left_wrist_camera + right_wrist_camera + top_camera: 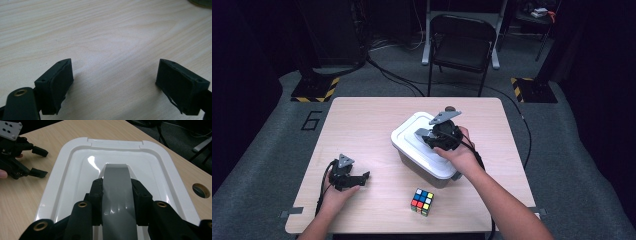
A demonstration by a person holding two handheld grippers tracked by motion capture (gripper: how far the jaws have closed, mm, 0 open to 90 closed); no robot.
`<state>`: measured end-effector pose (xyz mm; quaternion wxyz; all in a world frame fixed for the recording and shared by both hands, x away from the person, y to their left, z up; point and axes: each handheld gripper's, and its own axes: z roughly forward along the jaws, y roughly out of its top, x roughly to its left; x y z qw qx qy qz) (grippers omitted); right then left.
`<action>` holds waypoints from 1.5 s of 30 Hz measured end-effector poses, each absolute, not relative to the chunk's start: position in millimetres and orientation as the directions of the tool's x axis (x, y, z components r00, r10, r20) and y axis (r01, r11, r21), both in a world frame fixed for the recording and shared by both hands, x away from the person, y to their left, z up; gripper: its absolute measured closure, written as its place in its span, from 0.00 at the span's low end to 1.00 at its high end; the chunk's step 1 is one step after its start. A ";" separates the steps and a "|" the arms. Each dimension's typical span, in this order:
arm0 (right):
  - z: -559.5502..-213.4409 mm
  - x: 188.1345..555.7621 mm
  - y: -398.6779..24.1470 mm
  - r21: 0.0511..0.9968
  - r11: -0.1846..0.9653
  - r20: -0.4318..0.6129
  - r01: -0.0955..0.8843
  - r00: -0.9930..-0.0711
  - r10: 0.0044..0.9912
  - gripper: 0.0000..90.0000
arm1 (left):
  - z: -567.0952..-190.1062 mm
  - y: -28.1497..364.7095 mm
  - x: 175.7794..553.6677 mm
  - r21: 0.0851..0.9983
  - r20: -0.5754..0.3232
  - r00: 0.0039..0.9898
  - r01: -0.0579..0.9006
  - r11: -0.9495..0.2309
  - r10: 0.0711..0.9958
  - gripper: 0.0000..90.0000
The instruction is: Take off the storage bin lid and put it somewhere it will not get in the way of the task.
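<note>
right tongs (pixel 116 195): over the middle of the white lid, jaws closed on the grey handle, one black jaw pressed against each side of it; in the high view (pixel 428 134) the person's right hand (pixel 458 152) holds them above the box.
left tongs (pixel 115 82): jaws spread wide apart with nothing between them, only bare wood below; in the high view (pixel 361 177) they sit low near the bench's front left part, held in the left hand (pixel 337 192), well apart from the box.
bench (pixel 362 125): light wood top with rounded corners, carrying the box and the cube; a round hole (pixel 201 190) shows in it just beside the box.
box (pixel 424 167): grey tub right of the bench's centre, set at an angle to the edges.
lid (pixel 404 137): white, rounded corners, raised rim, seated on the box.
handle (pixel 117 187): grey strip running along the lid's middle, gripped by the right tongs.
cube (pixel 422 201): coloured puzzle cube near the front edge, just in front of the box, apart from both tongs.
chair (pixel 462 45): dark folding chair on the floor beyond the bench.
</note>
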<state>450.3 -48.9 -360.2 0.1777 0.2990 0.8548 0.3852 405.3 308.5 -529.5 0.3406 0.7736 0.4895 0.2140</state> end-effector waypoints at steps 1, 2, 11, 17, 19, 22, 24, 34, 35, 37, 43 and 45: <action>-358.6 450.0 -49.0 0.766 0.523 -0.073 0.373 -0.758 0.648 0.74 | -529.7 308.4 405.3 0.739 -0.002 0.428 0.610 -0.287 0.904 0.15; -357.7 449.8 -49.1 0.766 0.523 -0.075 0.373 -0.757 0.649 0.74 | -529.5 308.5 405.3 0.737 -0.002 0.429 0.612 -0.288 0.903 0.15; -349.0 449.3 -55.4 0.769 0.522 -0.087 0.368 -0.750 0.656 0.74 | -529.5 308.5 405.3 0.737 -0.003 0.429 0.612 -0.288 0.903 0.15; -341.9 449.7 -64.4 0.776 0.522 -0.107 0.354 -0.742 0.662 0.74 | -529.5 308.5 405.3 0.737 -0.002 0.429 0.612 -0.289 0.903 0.15; -339.8 449.9 -68.4 0.776 0.521 -0.111 0.355 -0.736 0.668 0.74 | -529.6 308.5 405.3 0.737 -0.003 0.429 0.611 -0.288 0.903 0.15; -337.5 449.8 -73.8 0.781 0.502 -0.103 0.372 -0.716 0.690 0.74 | -529.5 308.4 405.3 0.737 -0.003 0.429 0.612 -0.287 0.904 0.15; -336.7 450.5 -77.2 0.777 0.514 -0.117 0.364 -0.719 0.685 0.74 | -529.5 308.5 405.3 0.737 -0.003 0.429 0.612 -0.288 0.903 0.15; -334.9 454.3 -107.2 0.772 0.490 -0.121 0.405 -0.663 0.739 0.74 | -529.5 308.5 405.3 0.737 -0.003 0.429 0.612 -0.288 0.903 0.15; -334.7 454.5 -109.5 0.772 0.486 -0.119 0.411 -0.657 0.745 0.74 | -529.5 308.5 405.3 0.737 -0.003 0.429 0.612 -0.288 0.904 0.15; -334.4 456.1 -116.2 0.774 0.481 -0.123 0.412 -0.647 0.752 0.74 | -529.5 308.5 405.3 0.737 -0.003 0.429 0.612 -0.288 0.904 0.15; -335.2 459.7 -134.5 0.776 0.452 -0.115 0.440 -0.607 0.787 0.74 | -529.5 308.4 405.3 0.737 -0.003 0.428 0.612 -0.288 0.904 0.15; -336.1 461.3 -140.6 0.775 0.447 -0.117 0.446 -0.593 0.796 0.74 | -529.8 308.3 405.3 0.739 -0.003 0.427 0.610 -0.286 0.904 0.15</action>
